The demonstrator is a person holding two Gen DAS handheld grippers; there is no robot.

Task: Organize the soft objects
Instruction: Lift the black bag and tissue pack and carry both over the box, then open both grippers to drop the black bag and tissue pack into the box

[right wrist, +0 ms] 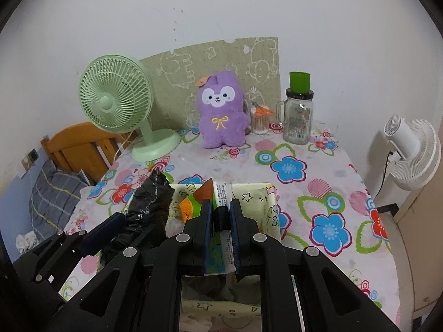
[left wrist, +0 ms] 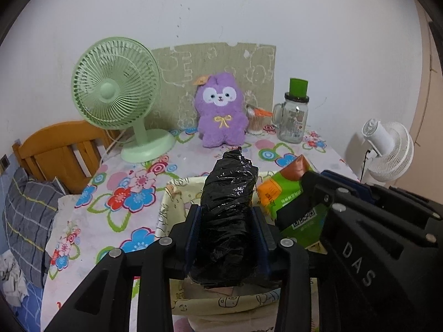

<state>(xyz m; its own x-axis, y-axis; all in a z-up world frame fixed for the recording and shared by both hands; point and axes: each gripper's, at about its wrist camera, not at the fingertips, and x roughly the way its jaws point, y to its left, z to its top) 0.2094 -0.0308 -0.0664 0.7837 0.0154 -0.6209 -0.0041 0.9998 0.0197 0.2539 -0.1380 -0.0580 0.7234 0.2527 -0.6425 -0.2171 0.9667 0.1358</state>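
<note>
Bundle and packet above basket rim

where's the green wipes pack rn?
Clamped in the right tongs over the cream fabric basket, the green wipes pack sits right of the black bag bundle held by the left tongs.

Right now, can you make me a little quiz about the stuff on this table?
1. True or false: the left gripper holds a black plastic bundle.
2. What does the right gripper hold? A) green packet B) purple plush C) glass jar
3. The fabric basket sits ____ both grippers.

Key: 1 true. 2 A. 3 below.
</note>
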